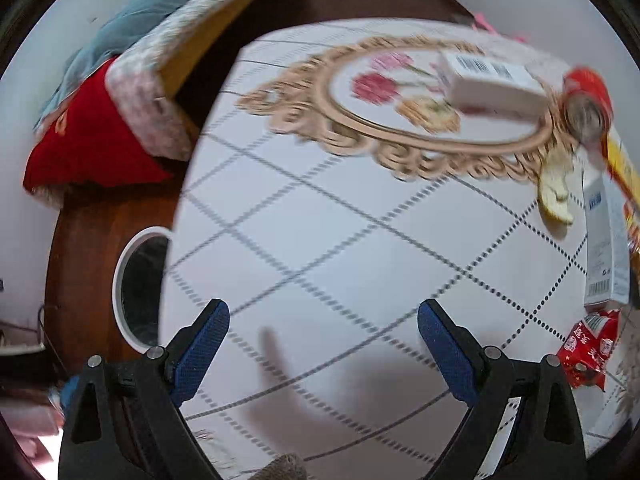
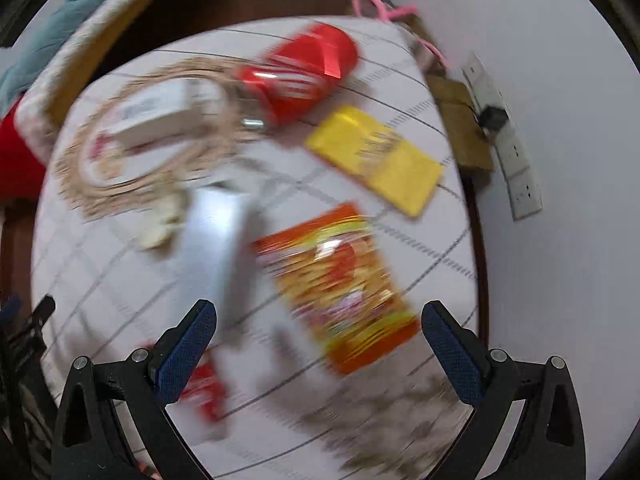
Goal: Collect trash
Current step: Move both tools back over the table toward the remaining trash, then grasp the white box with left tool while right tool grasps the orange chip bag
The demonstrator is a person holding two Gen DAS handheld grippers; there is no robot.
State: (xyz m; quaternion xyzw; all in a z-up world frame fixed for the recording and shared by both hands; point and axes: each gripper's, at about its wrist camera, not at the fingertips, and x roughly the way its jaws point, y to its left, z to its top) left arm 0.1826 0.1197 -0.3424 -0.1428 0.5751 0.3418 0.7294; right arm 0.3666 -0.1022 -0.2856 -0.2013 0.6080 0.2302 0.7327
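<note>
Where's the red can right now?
In the right wrist view the red can lies on its side at the table's far edge, between the white box and the yellow packet.

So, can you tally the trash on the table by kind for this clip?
Cans: 1, the red can
Cartons: 2, the white box and the tall white carton
Snack packets: 3, the yellow packet, the orange packet, the small red packet
Peels: 1, the peel
Total: 7

Each hand-held gripper [image 1: 324, 340] has black arms, silver screws, blue textured pads [image 1: 202, 354].
</note>
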